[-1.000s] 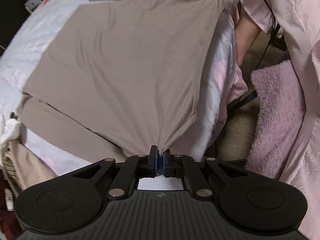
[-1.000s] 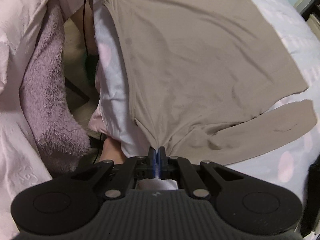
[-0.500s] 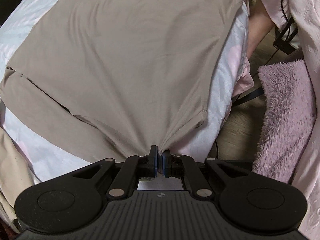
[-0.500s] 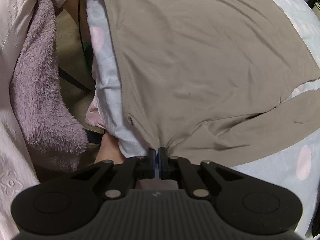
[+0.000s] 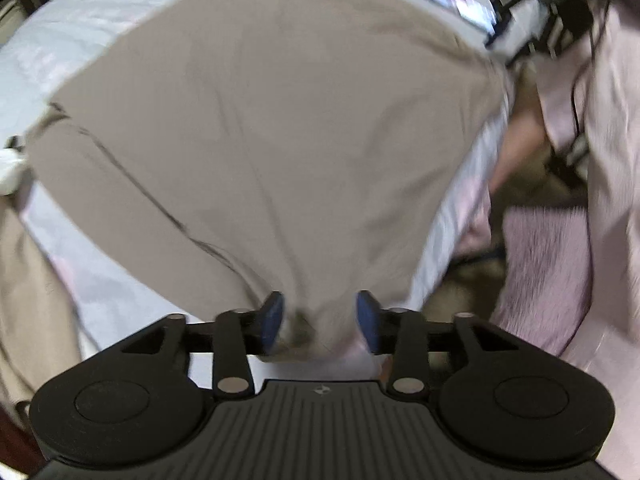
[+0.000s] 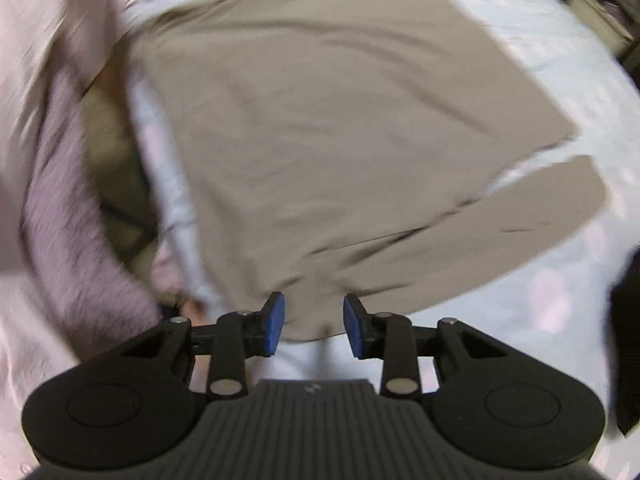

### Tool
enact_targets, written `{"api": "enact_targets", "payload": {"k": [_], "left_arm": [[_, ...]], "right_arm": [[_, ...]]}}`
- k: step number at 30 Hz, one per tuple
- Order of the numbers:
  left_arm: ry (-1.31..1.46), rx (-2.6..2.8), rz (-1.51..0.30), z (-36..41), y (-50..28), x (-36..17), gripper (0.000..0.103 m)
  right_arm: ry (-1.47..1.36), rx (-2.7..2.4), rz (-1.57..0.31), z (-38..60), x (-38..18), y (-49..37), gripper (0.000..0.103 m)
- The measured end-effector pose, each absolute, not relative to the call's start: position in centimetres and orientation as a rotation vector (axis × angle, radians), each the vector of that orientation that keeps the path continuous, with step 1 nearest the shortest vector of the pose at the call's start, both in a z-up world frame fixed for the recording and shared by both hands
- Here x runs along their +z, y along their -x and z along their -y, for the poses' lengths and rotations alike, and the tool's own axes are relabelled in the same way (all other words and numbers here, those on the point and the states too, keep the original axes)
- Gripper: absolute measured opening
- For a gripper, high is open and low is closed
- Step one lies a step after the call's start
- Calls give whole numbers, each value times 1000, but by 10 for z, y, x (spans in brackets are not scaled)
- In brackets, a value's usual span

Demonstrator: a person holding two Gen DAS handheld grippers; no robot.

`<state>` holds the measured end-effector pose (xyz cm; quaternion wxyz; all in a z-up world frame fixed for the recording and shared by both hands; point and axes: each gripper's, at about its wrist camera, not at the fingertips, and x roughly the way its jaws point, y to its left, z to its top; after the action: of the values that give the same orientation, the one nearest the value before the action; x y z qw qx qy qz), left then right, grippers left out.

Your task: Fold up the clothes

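Note:
A tan long-sleeved shirt (image 5: 280,128) lies spread flat on the pale bedsheet (image 5: 108,292), its near hem along the bed's edge. My left gripper (image 5: 319,320) hovers over one hem corner; its jaws are opening and the blue pads stand apart from the cloth between them. In the right wrist view the same shirt (image 6: 340,128) shows a sleeve (image 6: 500,236) lying out to the right. My right gripper (image 6: 314,326) is over the other hem corner, jaws opening, pads clear of the fabric edge. Both views are motion-blurred.
A fuzzy pink rug (image 5: 548,272) lies on the wooden floor beside the bed. A person's pink sleeve (image 6: 48,40) and an arm (image 5: 516,148) are close by the bed's edge. Another beige garment (image 5: 24,280) lies at the left. A phone (image 5: 460,2) rests on the sheet.
Both grippers, shut on the shirt's hem corners before, have opened and let the cloth drop onto the bed. Both hands shifted and rolled a little, blurring the views.

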<state>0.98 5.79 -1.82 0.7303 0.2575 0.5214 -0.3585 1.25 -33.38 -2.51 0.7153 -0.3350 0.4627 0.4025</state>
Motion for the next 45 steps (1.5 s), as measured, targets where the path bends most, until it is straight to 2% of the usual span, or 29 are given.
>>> {"api": "enact_targets", "payload": {"k": [5,12,20,28,31,32,33,35,37,39,40,45], "left_arm": [[-385,-636,-1078,-83,-43,8,47],[-207,-319,-1091,-119,-123,9,48],[21,-118,-1085,-153,-197,-16,48],[107,-71,-1134,-166,-237,-52,48],[113,-47,-1150,-168,-245,-63,48],[109,-39,-1156,-168,-246,-65,48],[108,-38,-1151,-168,-247,-66,48],[105,-36,-1141,-167,-248,-67,47],[90,-32,-1133,-165,-247,-65,37],[78,-34,-1114,-163,-246,-62,8],[82,-36,-1109,-163,-246,-60,2],[88,-37,-1068,-159,-241,-45,0]], "right_arm": [[582,678,-1005,349,-13,-60,40],[255,370,-1034,386,-23,-140,43],[-82,139,-1033,418,-48,-209,43],[-156,136,-1080,412,-77,-243,42],[-152,171,-1105,405,-85,-249,33],[-128,183,-1115,401,-87,-248,19],[-104,195,-1123,397,-88,-248,12],[-77,202,-1121,394,-89,-247,6],[-65,201,-1111,395,-86,-245,3],[-70,184,-1092,402,-81,-241,2],[-71,175,-1082,406,-78,-238,2],[-84,105,-1064,427,-65,-227,2]]}}
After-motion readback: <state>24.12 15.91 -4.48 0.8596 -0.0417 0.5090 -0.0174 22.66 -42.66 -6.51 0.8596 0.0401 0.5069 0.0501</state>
